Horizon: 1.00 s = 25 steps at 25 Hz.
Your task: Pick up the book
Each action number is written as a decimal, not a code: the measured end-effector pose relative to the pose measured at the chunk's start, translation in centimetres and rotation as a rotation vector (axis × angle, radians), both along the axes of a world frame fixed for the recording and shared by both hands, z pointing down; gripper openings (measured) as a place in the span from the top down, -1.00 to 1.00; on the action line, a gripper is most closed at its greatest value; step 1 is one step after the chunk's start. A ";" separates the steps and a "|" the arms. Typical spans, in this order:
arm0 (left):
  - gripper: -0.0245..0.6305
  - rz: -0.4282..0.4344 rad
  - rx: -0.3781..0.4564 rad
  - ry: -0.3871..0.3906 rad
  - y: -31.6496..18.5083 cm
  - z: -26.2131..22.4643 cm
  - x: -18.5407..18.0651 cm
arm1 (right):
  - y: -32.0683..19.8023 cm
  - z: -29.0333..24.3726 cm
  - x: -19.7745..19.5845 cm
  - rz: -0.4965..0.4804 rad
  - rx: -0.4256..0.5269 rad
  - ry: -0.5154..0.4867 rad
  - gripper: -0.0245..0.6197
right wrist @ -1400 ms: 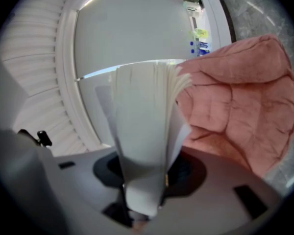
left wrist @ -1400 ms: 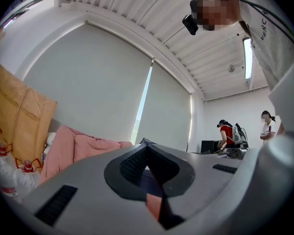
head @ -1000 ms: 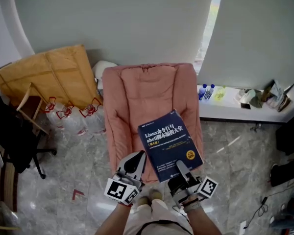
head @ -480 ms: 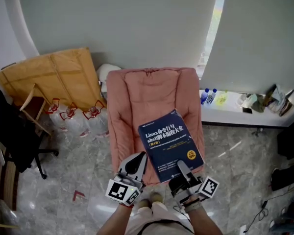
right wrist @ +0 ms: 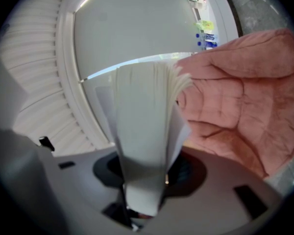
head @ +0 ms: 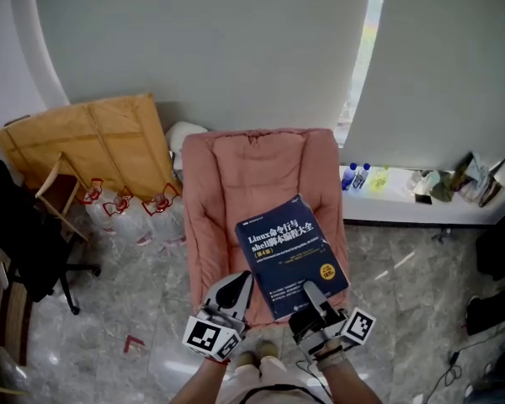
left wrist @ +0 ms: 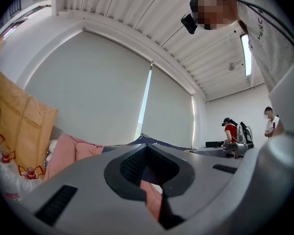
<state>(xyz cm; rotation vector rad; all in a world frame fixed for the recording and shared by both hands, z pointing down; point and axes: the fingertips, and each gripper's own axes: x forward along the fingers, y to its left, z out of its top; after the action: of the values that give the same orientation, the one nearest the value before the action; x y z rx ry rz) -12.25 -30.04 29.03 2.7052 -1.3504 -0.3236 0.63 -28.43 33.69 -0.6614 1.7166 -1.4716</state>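
Observation:
A dark blue book (head: 290, 255) with white title print hangs face up over the seat of a pink padded armchair (head: 257, 167). My right gripper (head: 313, 297) is shut on the book's near lower edge. In the right gripper view the white page block (right wrist: 144, 126) stands clamped between the jaws of the right gripper (right wrist: 142, 204). My left gripper (head: 234, 286) hovers just left of the book's near corner, apart from it, its jaws shut and empty. In the left gripper view the left gripper (left wrist: 152, 180) points over the armchair (left wrist: 66, 153).
Flattened cardboard (head: 93, 133) leans on the wall at left, with large water bottles (head: 126, 213) in front of it and a black office chair (head: 25, 242) further left. A window ledge (head: 404, 204) holds small bottles (head: 353, 177) and clutter. The floor is grey marble. People (left wrist: 230, 131) stand far off.
The head camera has tilted a little, so the armchair sits lower in the picture. The book stays clamped in my right gripper and both grippers keep their places.

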 end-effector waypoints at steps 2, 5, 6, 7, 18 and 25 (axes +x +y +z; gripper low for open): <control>0.88 0.003 0.008 0.000 0.3 0.2 -0.1 | 0.1 0.1 0.1 0.006 0.010 -0.002 0.38; 0.88 0.002 0.013 0.002 0.4 0.4 -0.4 | 0.2 -0.1 0.1 0.013 0.022 -0.007 0.38; 0.87 0.001 0.011 0.003 0.5 0.5 -0.6 | 0.2 -0.2 0.1 0.014 0.023 -0.007 0.38; 0.87 -0.001 0.008 0.003 0.5 0.6 -0.8 | 0.2 -0.2 0.0 0.014 0.023 -0.006 0.38; 0.88 -0.013 -0.019 0.017 -0.1 1.5 -1.1 | 0.1 0.3 0.3 0.010 0.011 0.011 0.38; 0.87 -0.018 -0.021 0.026 -0.3 1.8 -1.5 | 0.2 0.6 0.1 0.020 0.001 -0.009 0.38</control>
<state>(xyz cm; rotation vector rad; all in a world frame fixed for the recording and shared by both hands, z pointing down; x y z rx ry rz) -13.79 -30.30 30.80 2.6640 -1.3638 -0.3427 0.75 -28.27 34.24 -0.6690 1.6990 -1.4579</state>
